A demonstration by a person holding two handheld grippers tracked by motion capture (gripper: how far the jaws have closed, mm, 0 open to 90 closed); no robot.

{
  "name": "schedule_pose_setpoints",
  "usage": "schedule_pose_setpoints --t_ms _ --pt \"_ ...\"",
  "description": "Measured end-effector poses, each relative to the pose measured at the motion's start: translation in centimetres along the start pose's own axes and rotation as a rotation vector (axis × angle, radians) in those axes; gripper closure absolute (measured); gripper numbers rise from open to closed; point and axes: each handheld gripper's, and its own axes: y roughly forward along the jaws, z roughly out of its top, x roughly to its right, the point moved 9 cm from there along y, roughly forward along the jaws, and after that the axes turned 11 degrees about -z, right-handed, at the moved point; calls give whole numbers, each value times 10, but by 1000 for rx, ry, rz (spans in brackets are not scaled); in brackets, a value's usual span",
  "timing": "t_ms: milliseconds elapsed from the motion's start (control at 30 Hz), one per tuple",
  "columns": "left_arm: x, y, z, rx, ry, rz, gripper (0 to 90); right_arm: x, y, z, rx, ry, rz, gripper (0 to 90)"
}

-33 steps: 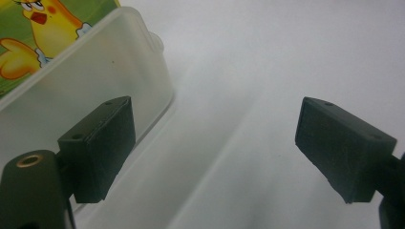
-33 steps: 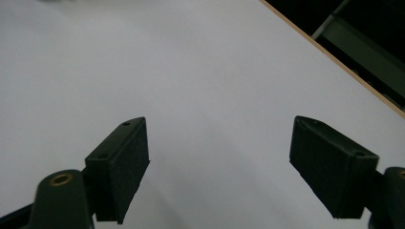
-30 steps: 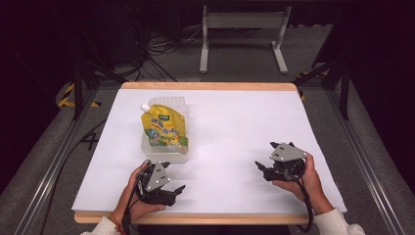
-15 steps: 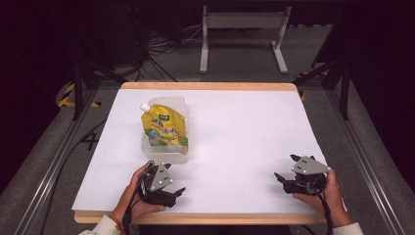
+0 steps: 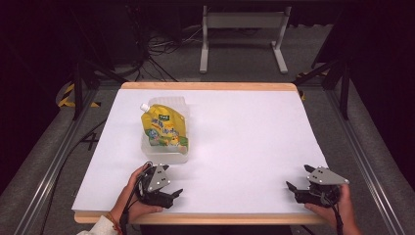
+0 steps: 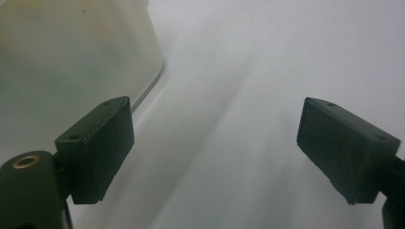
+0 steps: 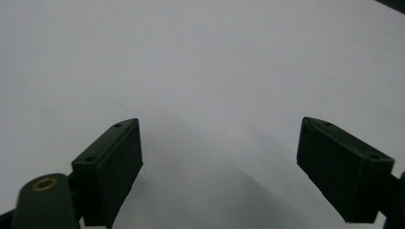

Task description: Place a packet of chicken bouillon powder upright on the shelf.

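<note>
Two grippers sit near the front edge, both with jaws wide apart and nothing between them. The left gripper (image 5: 164,192) is just near-side of the clear plastic container (image 5: 164,152), which has a yellow spouted pouch (image 5: 164,128) lying in it, left of centre. The right gripper (image 5: 304,188) is well apart, at the near right. Whichever grabs first should probably come in low and square. White table cover (image 5: 244,142), dark room, cables on the floor (image 5: 161,49).
</note>
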Motion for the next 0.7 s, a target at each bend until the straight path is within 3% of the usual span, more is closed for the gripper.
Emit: schedule_pose_setpoints --t_ms 233,700 --pt "-1 1 -1 -3 0 -4 128 4 -5 -9 -7 19 -19 144" --pt "1 2 -1 -8 -3 -17 127 4 -8 -6 11 21 -14 146"
